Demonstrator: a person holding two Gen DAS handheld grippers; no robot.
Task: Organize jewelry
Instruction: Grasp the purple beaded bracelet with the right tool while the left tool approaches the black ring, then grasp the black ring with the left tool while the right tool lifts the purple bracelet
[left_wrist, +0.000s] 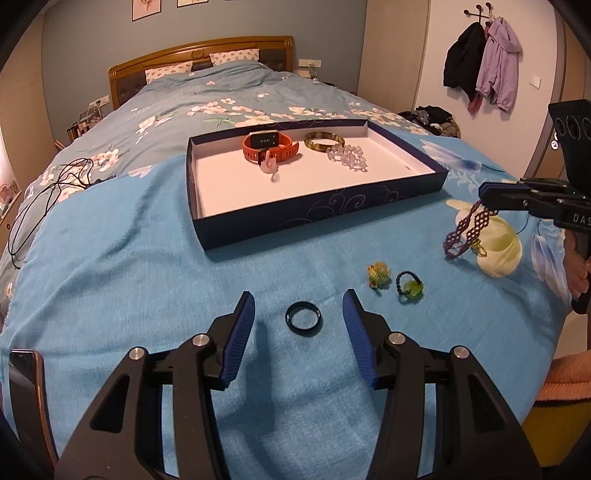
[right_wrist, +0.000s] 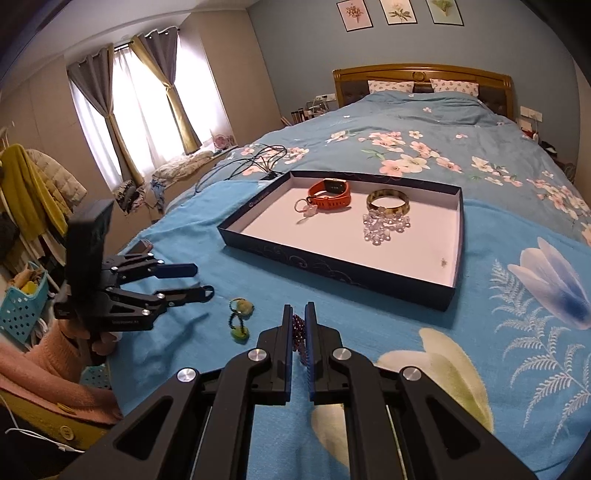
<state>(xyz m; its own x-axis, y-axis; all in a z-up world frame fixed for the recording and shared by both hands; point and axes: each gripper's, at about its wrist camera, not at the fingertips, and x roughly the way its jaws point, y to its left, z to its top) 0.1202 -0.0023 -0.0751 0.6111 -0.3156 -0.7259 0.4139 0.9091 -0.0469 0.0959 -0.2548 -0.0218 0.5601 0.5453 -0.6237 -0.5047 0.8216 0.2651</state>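
On the bed (left_wrist: 110, 258), over a bright blue blanket (left_wrist: 147, 295), the left hand-held gripper (left_wrist: 298, 308) hovers with its blue-padded jaws spread and nothing between the pads; a dark ring (left_wrist: 303, 318) lies flat on the blanket in the gap between its fingertips, touched by neither. The right hand-held gripper (right_wrist: 300, 328) is pressed together on a purple beaded bracelet (left_wrist: 466, 229), which hangs from its tips clear of the blanket (in the left wrist view it dangles just above a pale flower print). Two small bead rings with green and yellow ornaments (left_wrist: 395, 282) rest on the blanket between the dark ring and the dangling bracelet. Farther up the bed sits a shallow dark-blue box tray (left_wrist: 317, 214) with a white floor, holding an orange watch (left_wrist: 269, 146), a tortoiseshell bangle (left_wrist: 324, 141), a clear crystal bracelet (left_wrist: 349, 157) and a small pale pink piece (left_wrist: 269, 167).
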